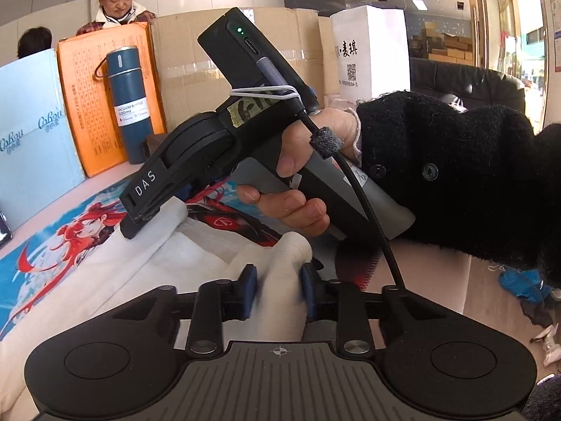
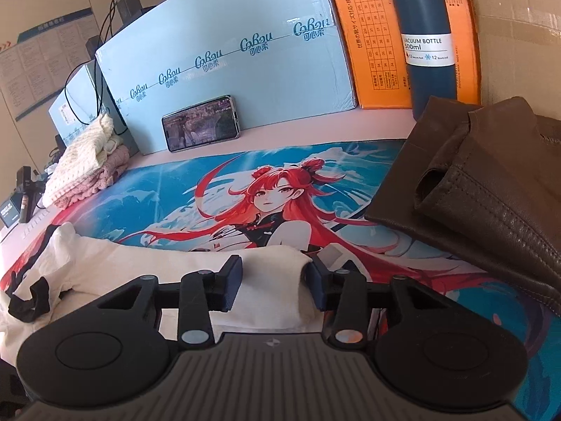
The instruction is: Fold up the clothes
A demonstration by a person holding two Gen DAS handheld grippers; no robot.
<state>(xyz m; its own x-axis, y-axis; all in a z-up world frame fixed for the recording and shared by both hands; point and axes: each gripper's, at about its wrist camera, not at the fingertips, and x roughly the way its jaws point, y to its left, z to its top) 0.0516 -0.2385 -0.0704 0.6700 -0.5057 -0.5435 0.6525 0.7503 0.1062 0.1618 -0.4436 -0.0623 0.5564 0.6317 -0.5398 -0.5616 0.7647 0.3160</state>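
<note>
A cream garment lies crumpled on the anime-print mat. A black strap piece rests at its left end. In the right wrist view my right gripper is shut on a thick fold of this garment, with its blue pads pressing on both sides. In the left wrist view my left gripper is shut on another bunched fold of the cream garment. The right gripper also shows there, held by a hand in a black sleeve, with its tip down on the cloth.
A folded brown leather garment lies on the mat's right. A blue vacuum bottle, a propped phone, and light blue and orange boxes line the back. Folded knitwear is stacked at the left. A person stands behind the boxes.
</note>
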